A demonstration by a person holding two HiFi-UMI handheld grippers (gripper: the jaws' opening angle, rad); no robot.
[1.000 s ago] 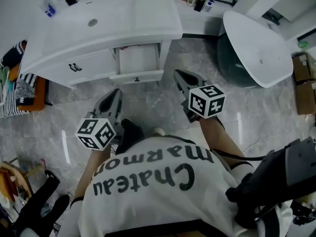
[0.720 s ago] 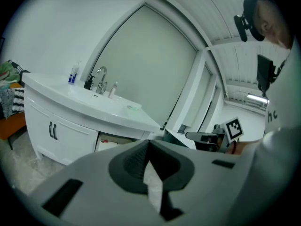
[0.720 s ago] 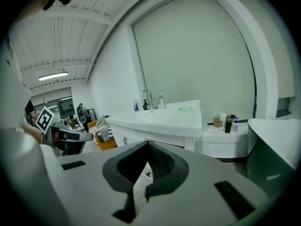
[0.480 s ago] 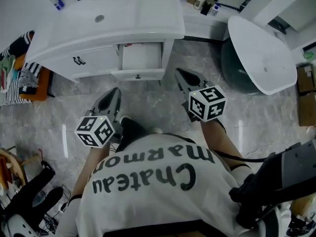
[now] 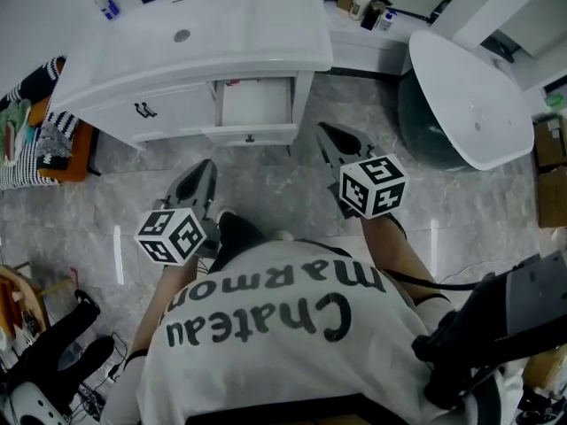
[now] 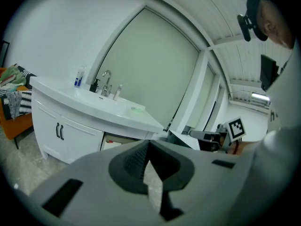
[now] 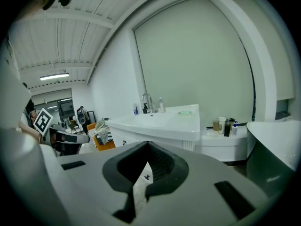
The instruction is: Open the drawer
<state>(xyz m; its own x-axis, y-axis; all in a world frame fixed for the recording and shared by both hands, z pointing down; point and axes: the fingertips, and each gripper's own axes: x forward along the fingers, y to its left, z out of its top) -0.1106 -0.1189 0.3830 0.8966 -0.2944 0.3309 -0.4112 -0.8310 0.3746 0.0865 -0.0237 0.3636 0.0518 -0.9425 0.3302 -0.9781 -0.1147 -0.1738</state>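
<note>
Gleamed glossy white over the vanity top (image 5: 239, 25) and drawer (image 5: 257, 104); shone polished, stone-veined across the floor (image 5: 266, 184); showed matt grey plastic on left gripper (image 5: 204, 168) and right gripper (image 5: 326, 133).

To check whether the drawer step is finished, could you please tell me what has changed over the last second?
Nothing in the scene visibly moved; only the head view drifted a little. The drawer of the vanity stays pulled out. The left gripper and the right gripper stay shut and empty, held back from the drawer without touching it.
</note>
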